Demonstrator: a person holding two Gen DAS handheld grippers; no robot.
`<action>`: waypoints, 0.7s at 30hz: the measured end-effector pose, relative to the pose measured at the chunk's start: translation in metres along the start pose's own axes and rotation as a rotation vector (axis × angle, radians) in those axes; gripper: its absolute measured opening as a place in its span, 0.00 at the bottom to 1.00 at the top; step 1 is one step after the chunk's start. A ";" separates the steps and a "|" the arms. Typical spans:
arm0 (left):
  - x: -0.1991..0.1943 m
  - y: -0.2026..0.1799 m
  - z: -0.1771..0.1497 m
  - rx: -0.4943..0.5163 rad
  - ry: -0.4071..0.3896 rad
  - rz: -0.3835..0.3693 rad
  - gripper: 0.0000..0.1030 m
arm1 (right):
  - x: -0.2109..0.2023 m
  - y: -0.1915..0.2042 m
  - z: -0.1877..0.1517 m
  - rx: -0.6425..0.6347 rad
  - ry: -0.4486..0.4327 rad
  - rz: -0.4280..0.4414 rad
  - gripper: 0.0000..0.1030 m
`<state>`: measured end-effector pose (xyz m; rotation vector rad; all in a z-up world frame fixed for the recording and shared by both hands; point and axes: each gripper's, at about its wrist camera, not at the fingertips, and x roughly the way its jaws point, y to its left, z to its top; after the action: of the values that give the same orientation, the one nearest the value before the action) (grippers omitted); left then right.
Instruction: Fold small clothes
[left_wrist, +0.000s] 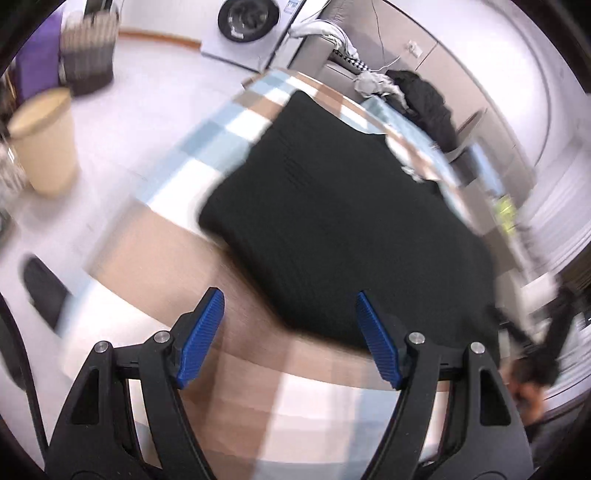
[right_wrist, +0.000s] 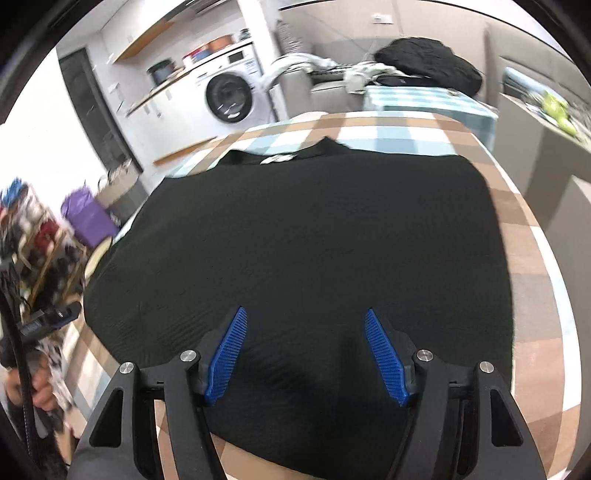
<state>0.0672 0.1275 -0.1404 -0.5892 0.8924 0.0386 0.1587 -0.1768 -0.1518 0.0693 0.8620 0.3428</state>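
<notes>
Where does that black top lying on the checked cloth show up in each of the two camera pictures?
Left wrist view: the black top fills the centre and right, running diagonally beyond the open left gripper.
Right wrist view: it fills the middle, directly under the open right gripper, neck label at the far end.
Shared landmark: the washing machine behind the table.
</notes>
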 end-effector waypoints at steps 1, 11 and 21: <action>0.001 0.001 -0.001 -0.014 0.002 -0.013 0.69 | 0.000 0.006 -0.001 -0.025 -0.003 0.003 0.66; 0.052 -0.030 0.031 0.021 -0.105 0.123 0.48 | -0.007 0.040 -0.009 -0.153 -0.030 0.052 0.71; 0.048 -0.039 0.038 0.017 -0.174 0.101 0.16 | 0.016 0.037 -0.009 -0.115 0.039 -0.025 0.71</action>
<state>0.1361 0.1040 -0.1399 -0.5167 0.7522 0.1711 0.1520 -0.1373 -0.1621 -0.0551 0.8791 0.3705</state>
